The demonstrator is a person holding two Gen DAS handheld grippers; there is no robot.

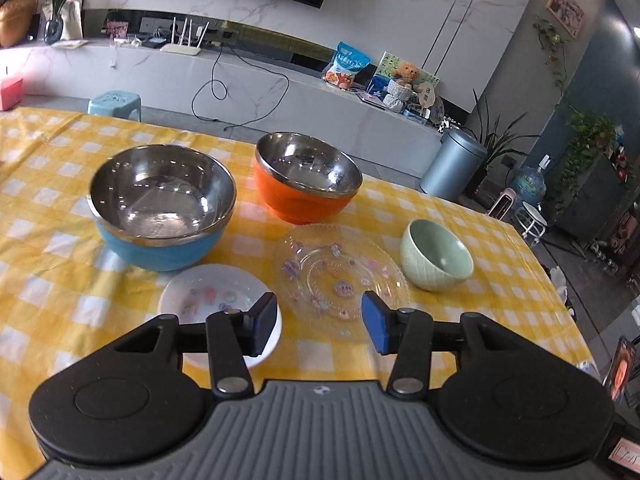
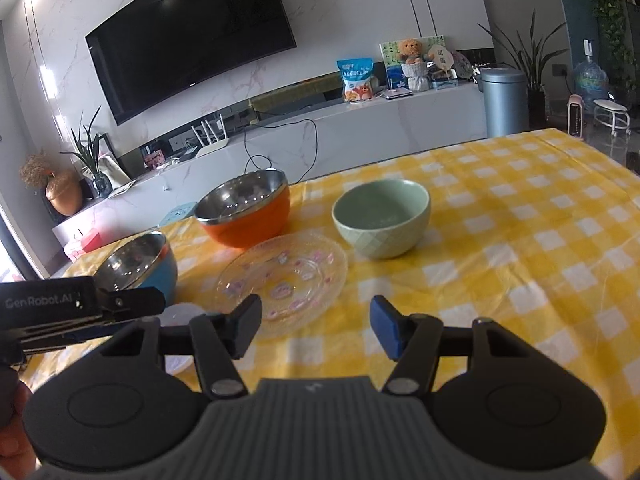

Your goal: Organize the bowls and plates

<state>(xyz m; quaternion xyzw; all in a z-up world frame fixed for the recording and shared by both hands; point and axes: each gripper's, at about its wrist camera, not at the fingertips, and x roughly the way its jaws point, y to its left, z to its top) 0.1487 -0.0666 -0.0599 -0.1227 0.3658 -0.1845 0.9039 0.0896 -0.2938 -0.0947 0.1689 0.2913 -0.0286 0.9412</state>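
On the yellow checked tablecloth stand a blue steel-lined bowl, an orange steel-lined bowl and a small pale green bowl. In front of them lie a clear glass plate with pink decals and a small white plate. My left gripper hovers open above the near edges of both plates, nothing between its pads. My right gripper is open too, over the near rim of the glass plate, with the green bowl, orange bowl and blue bowl beyond.
The left gripper's body juts in at the left of the right wrist view. The cloth to the right of the green bowl is bare. Beyond the table are a white TV bench, a blue stool and a grey bin.
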